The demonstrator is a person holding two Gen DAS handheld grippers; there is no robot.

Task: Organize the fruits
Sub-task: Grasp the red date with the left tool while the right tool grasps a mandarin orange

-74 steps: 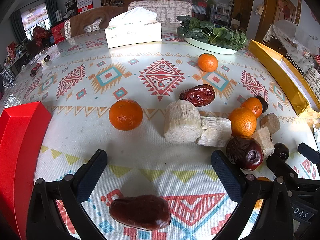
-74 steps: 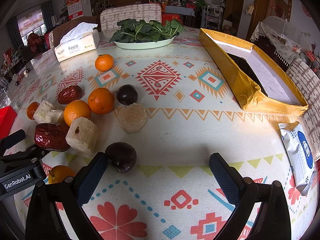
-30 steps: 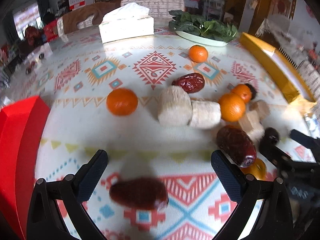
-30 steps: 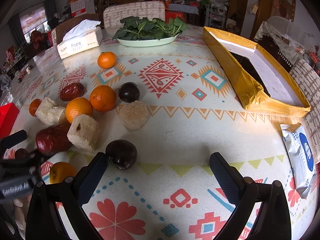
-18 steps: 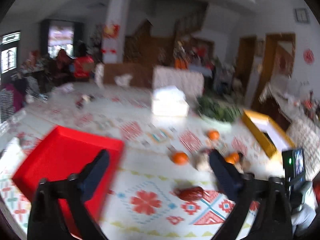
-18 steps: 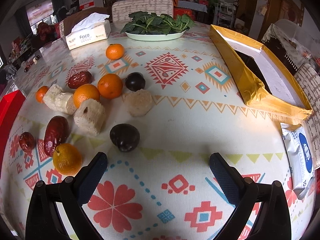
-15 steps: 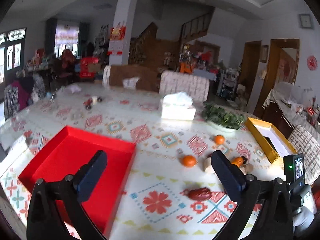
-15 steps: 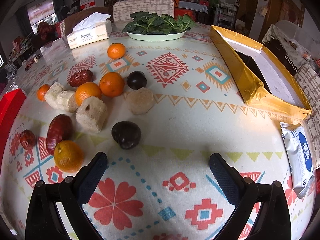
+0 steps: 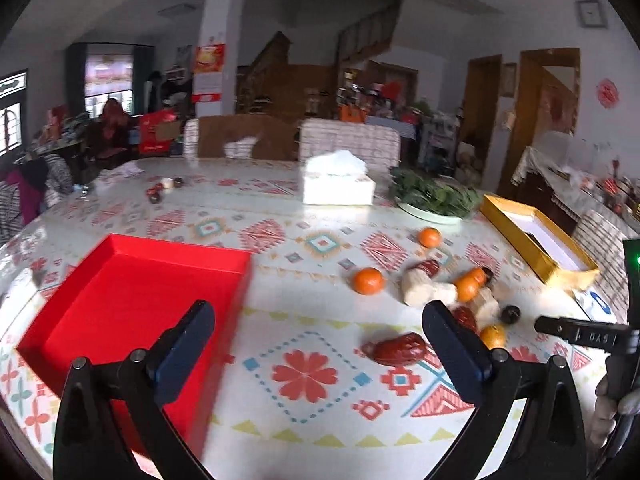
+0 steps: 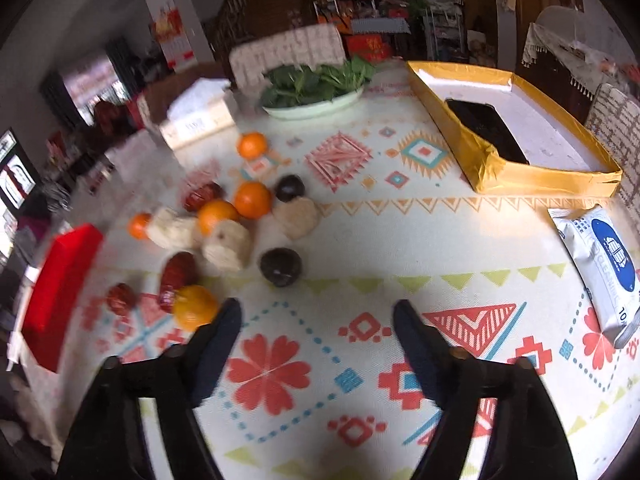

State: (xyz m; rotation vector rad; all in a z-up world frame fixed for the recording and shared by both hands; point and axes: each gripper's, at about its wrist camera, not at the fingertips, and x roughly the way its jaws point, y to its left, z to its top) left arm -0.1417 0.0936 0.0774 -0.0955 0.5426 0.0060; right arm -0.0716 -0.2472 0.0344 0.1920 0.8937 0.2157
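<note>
Fruits lie scattered on the patterned tablecloth: tangerines (image 10: 252, 199), red dates (image 10: 178, 272), dark plums (image 10: 281, 266) and pale sugarcane chunks (image 10: 227, 246). One long red date (image 9: 396, 349) lies apart, nearest my left gripper (image 9: 318, 350). That gripper hangs open and empty above the table, between the empty red tray (image 9: 128, 292) and the fruit. My right gripper (image 10: 316, 326) is empty too, raised over bare cloth in front of a plum, and its jaws are closing with nothing between them. A tangerine (image 10: 195, 306) sits just beyond its left finger. The other gripper's body (image 9: 588, 336) shows at the right edge of the left wrist view.
A yellow box (image 10: 516, 152) holding a black phone stands at the right. A plate of greens (image 10: 316, 92) and a tissue box (image 10: 196, 118) sit at the back. A wet-wipes pack (image 10: 604, 264) lies at the right edge. Chairs line the far side.
My left gripper has lifted and pulled back from the date, so the whole table and red tray now show. My right gripper has risen and its jaws have narrowed.
</note>
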